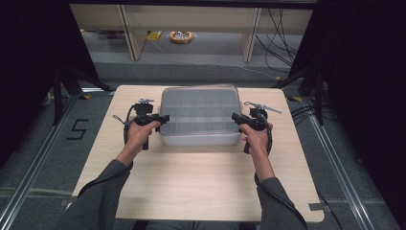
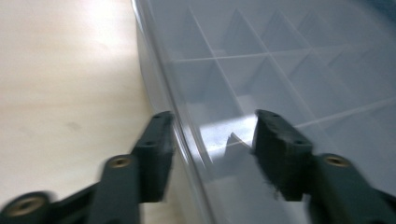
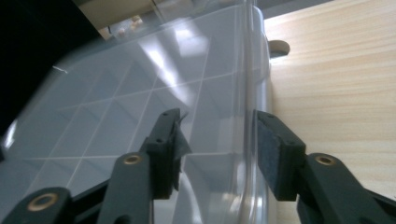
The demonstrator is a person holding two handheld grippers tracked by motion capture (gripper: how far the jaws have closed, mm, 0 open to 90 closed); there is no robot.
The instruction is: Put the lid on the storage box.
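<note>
— Sleeves first, grey ones, coming in at the bottom of the high view; above them, what is the biggest thing?

— That would be the pale wooden rectangular table (image 1: 191, 191). Next in size is the clear plastic compartment box (image 1: 200, 115), shallow, divided by a grid of thin walls and closed by a transparent lid. It sits at the far middle of the table, and its cells look empty as far as I can tell.

— And the tools?

— Smaller again. At the box's left end is the left black two-jaw gripper (image 1: 162, 118); at its right end is the right black two-jaw gripper (image 1: 236, 117). Each is held in a hand.

— Are they clamping anything?

— Not yet, I'd say. In the left gripper view the jaws stand apart, astride the box's edge (image 2: 182, 140), one pad outside over the table, one over the lid. The right gripper view shows the same: jaws spread, the rim (image 3: 247, 116) between them. Neither looks pressed tight.

— What could go wrong?

— My judgement: the rim is thin, smooth plastic, so a shallow bite could slip off. If one side closes or lifts before the other, the box may tilt or skid across the slick table. Squeezing lid and wall unevenly might also pop the lid loose.
</note>
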